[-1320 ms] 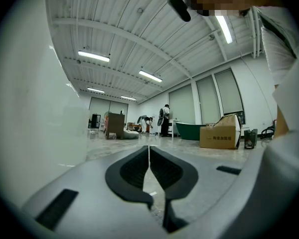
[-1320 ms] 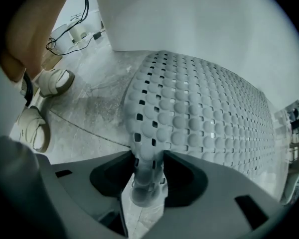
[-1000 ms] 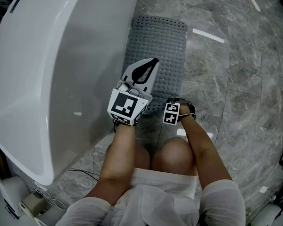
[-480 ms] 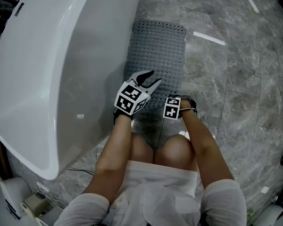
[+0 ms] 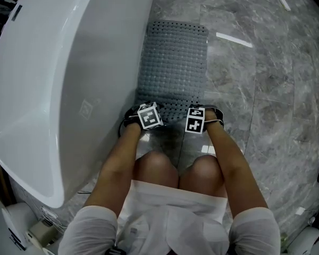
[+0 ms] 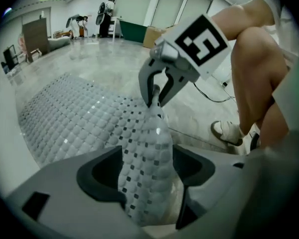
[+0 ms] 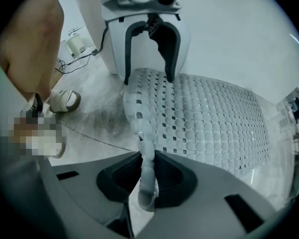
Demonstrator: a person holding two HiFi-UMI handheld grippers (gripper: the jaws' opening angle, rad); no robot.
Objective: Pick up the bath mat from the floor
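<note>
Now the grey mat (image 5: 174,62) lies on the marble floor (image 5: 266,89) with its studded, perforated side up. In the head view its long axis runs from 6 o'clock to 12 o'clock, leaning slightly to the right at the far end. The far short end points to 12 and the near short end to 6, just ahead of the person's knees (image 5: 157,166). The white tub (image 5: 58,78) runs along the mat's 9 o'clock side, close against its long edge.

Both grippers point down at the near short end, the right one at 3 o'clock of the left one.

The right gripper (image 7: 148,176) has just been closing its jaws. They pinch the near edge, which stands as a thin upright fold between the pads.

The left gripper (image 6: 147,176) has just been opening its jaws, and they stand apart. The raised near edge sits between them as a bumpy ridge. The ridge climbs away toward 12 o'clock in that gripper's view, up to the right gripper's tips. Whether the left pads touch the ridge is not clear, but they do not clamp it.

Beyond the lifted edge, the mat lies flat on the floor.
</note>
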